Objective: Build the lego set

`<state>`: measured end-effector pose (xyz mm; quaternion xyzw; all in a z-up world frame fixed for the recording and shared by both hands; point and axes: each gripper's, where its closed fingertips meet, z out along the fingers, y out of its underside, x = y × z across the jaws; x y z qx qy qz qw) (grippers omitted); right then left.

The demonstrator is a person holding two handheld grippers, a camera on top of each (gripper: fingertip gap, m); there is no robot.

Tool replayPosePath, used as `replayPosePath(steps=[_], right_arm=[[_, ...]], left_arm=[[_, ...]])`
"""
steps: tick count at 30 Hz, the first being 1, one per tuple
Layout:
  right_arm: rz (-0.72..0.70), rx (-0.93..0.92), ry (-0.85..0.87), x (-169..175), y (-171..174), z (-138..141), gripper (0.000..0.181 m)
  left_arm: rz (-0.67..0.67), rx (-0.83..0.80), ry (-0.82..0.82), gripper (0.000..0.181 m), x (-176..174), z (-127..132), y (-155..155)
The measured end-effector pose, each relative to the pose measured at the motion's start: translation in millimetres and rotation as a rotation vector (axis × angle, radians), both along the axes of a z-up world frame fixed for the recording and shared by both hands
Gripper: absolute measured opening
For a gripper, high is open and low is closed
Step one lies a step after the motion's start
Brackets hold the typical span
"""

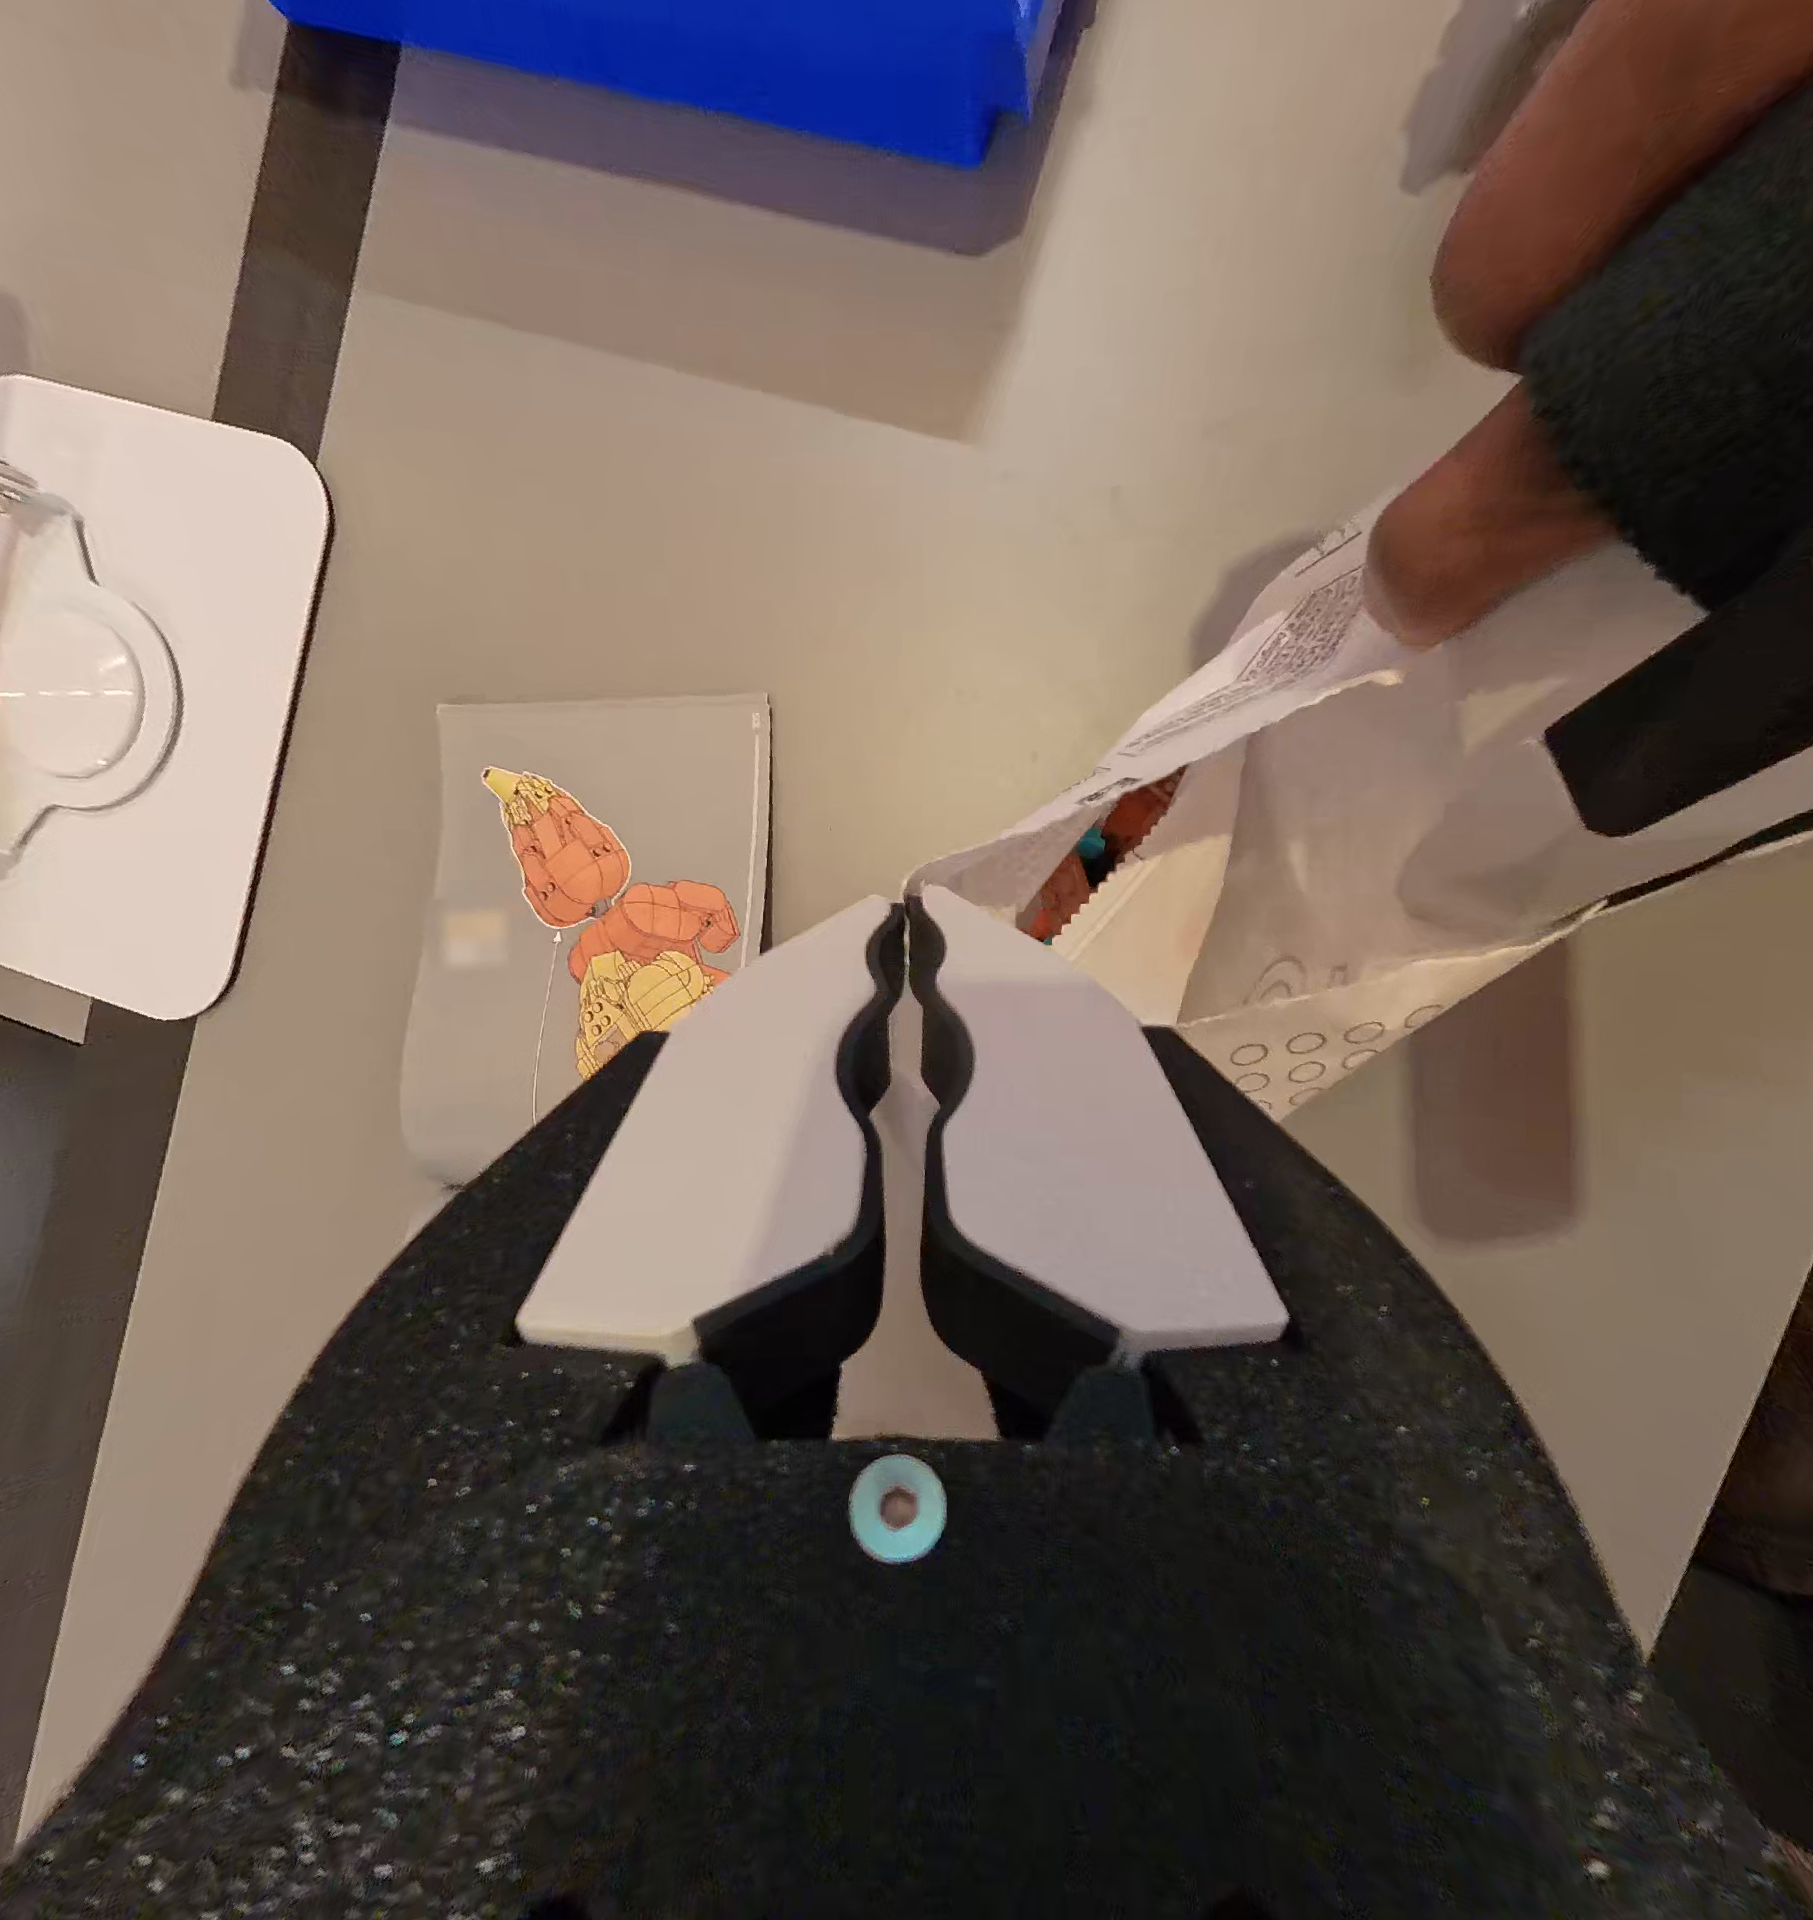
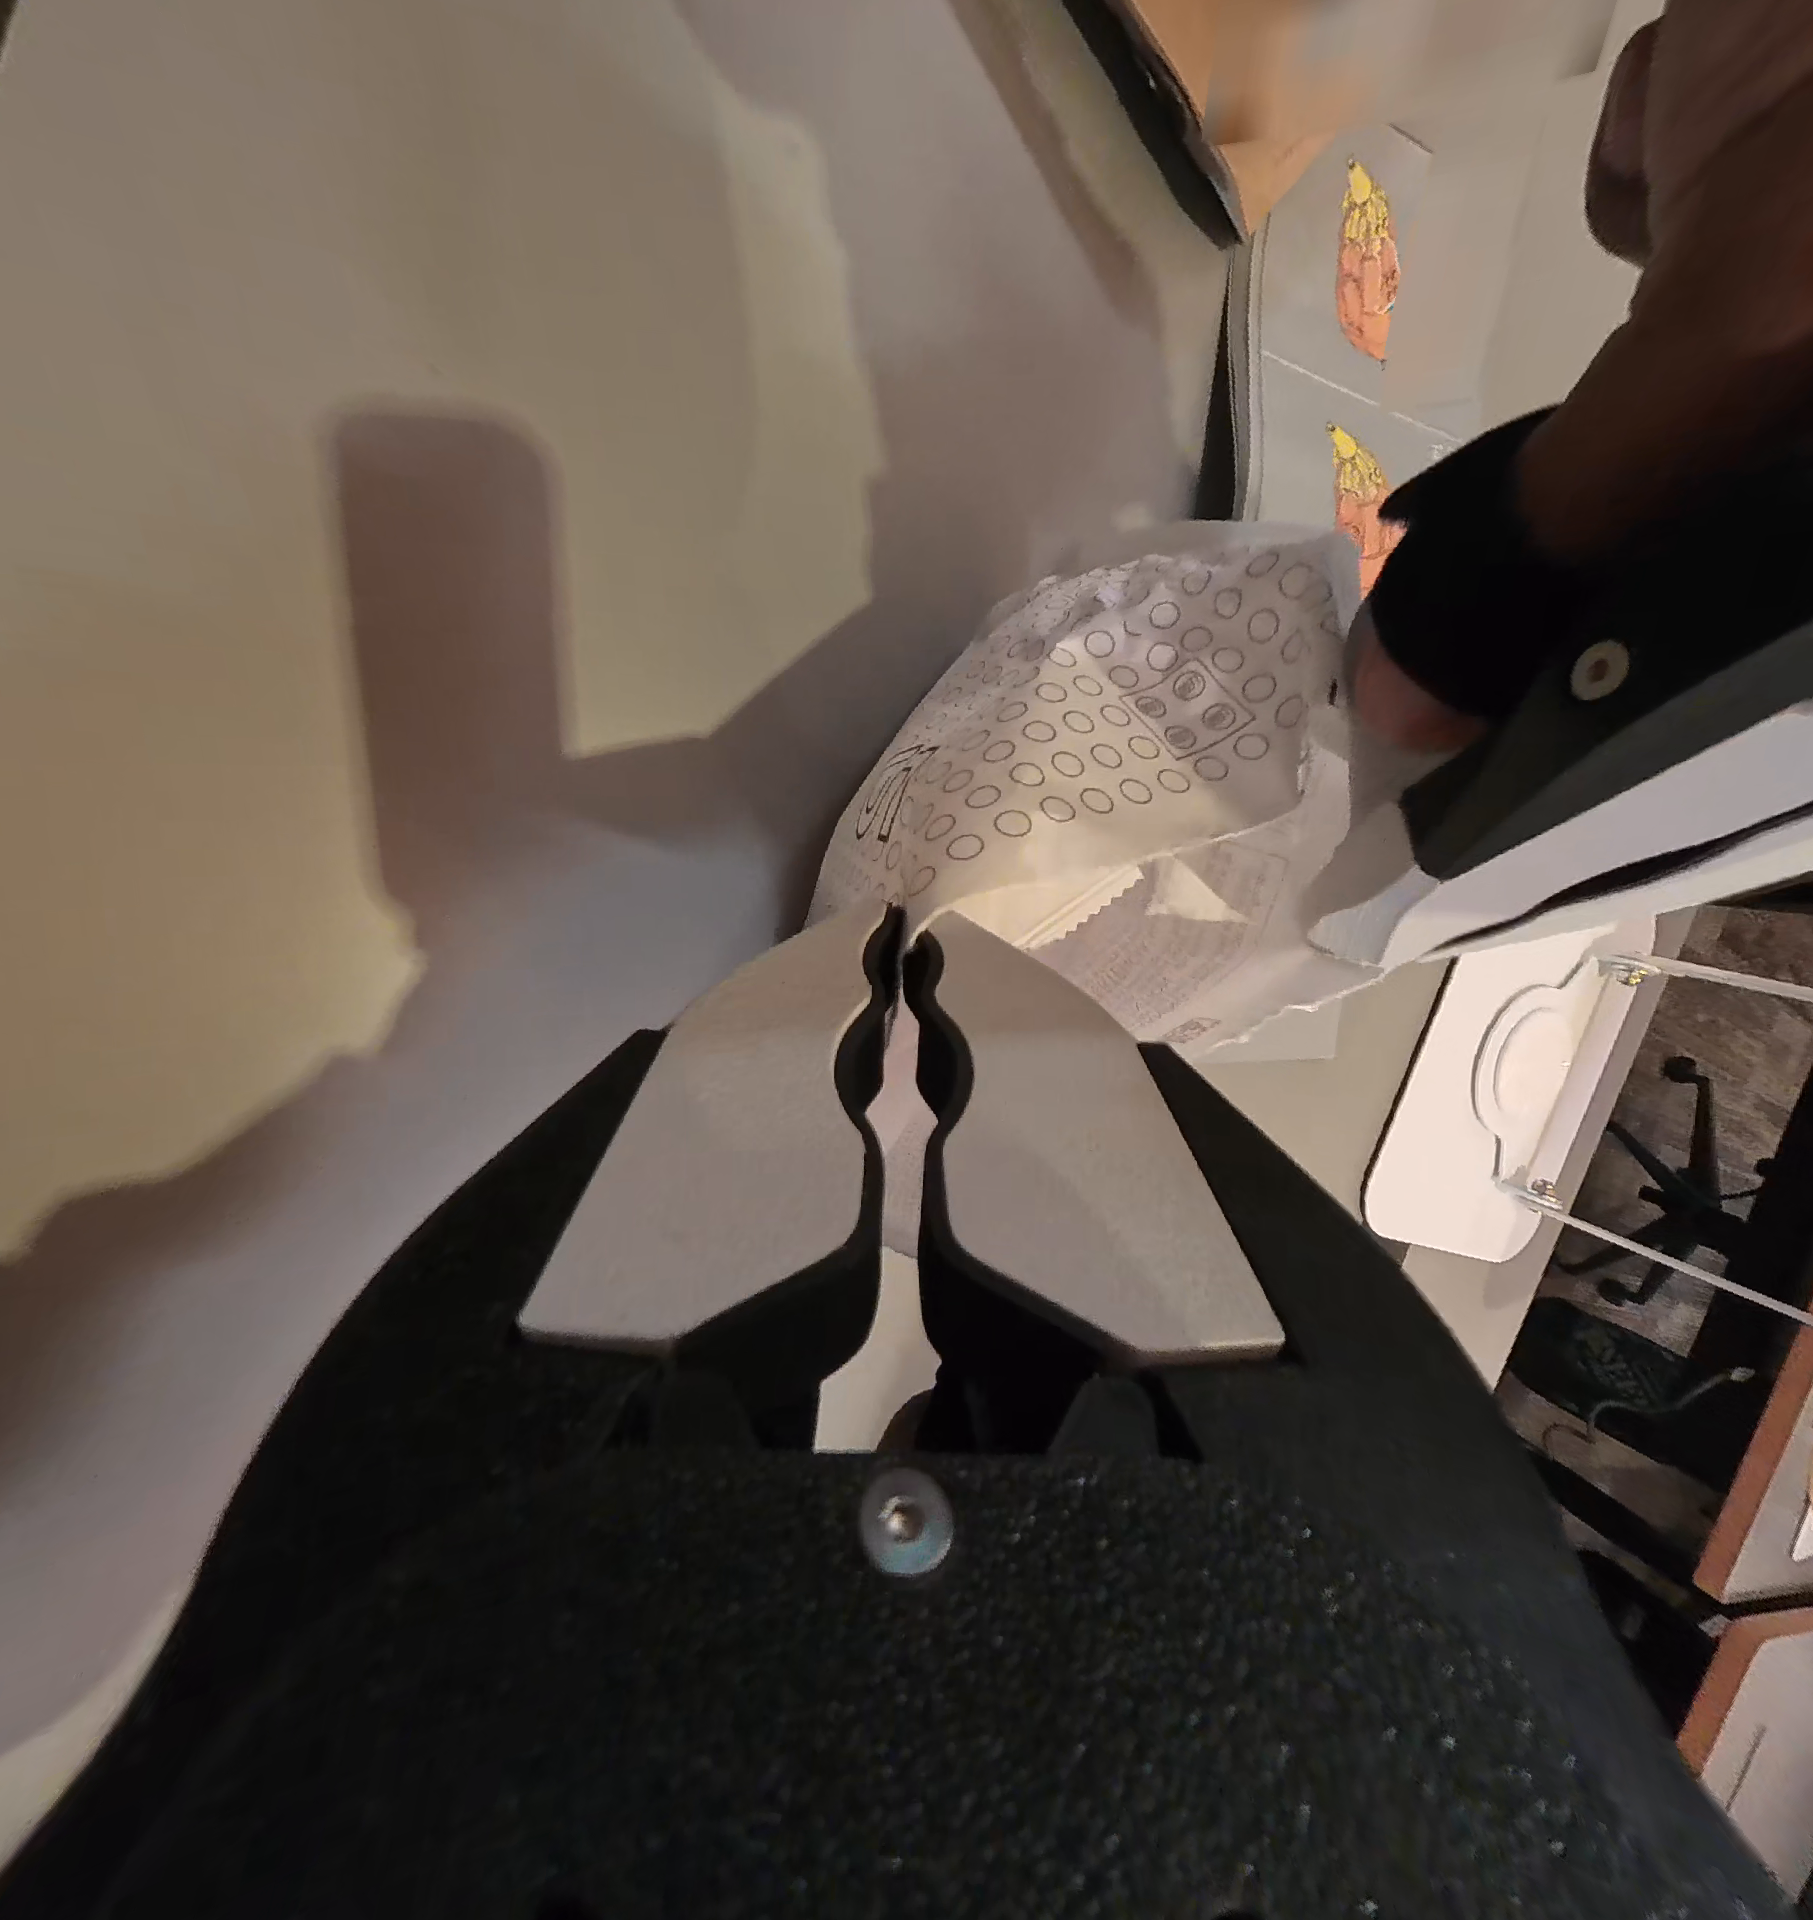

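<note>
A white paper bag [image 1: 1349,883] of lego pieces is held in the air between both grippers, above the pale table [image 1: 777,520]. Its top is torn open, and orange and teal pieces [image 1: 1099,842] show inside. My left gripper [image 1: 904,914] is shut on one torn edge of the bag. My right gripper [image 2: 897,925] is shut on the other edge of the bag [image 2: 1089,748]. A hand's fingers [image 1: 1453,561] rest on the bag beside the right gripper [image 1: 1577,779]. The left gripper also shows at the right of the right wrist view [image 2: 1401,883].
An instruction booklet [image 1: 611,904] with an orange and yellow model drawn on it lies on the table under the left gripper; it also shows in the right wrist view [image 2: 1328,312]. A blue bin [image 1: 725,62] stands at the far edge. A white stand [image 1: 133,675] with clear plastic is at the left. My right fingertips sit around 9 cm from my left ones.
</note>
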<state>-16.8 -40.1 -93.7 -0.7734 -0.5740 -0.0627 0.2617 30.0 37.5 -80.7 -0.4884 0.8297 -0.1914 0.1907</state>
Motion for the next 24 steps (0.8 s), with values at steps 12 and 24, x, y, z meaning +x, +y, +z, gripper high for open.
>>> replayPosePath(steps=[12,24], right_arm=[[-0.006,-0.035,0.046,-9,1,0,0.000],[-0.125,0.089,0.099,-1,-8,16,0.006]], left_arm=[[-0.011,0.079,-0.044,0.000,-5,-7,0],[-0.026,-0.055,-0.169,0.000,-45,4,-33]])
